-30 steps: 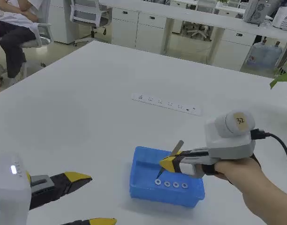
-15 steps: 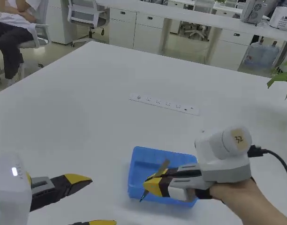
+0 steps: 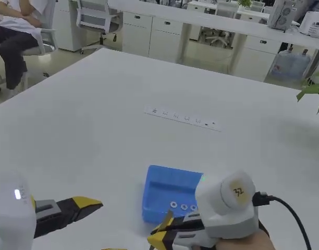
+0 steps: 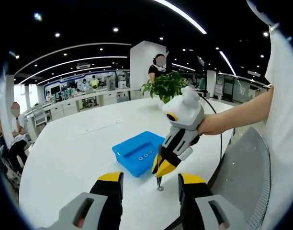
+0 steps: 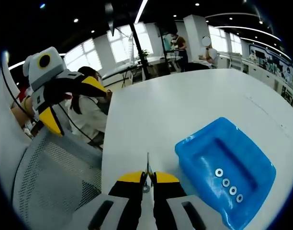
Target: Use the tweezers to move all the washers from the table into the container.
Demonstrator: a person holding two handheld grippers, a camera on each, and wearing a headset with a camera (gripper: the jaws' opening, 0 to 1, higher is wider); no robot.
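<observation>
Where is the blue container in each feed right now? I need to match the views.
Head view: container at bottom centre.
Left gripper view: container near the middle, just above the jaws.
Right gripper view: container at lower right.
Shared landmark: the row of washers lying inside it.

The right gripper (image 3: pixel 160 235) has a pale grey casing, black jaws tipped yellow, a round knob (image 3: pixel 237 191) marked 32 and a black cable (image 3: pixel 278 200) at its rear. The left gripper (image 4: pixel 151 182) has the same black-and-yellow jaws on a white body with a small lit light (image 3: pixel 17 194). The person wears a white short sleeve (image 4: pixel 283 86).
</observation>
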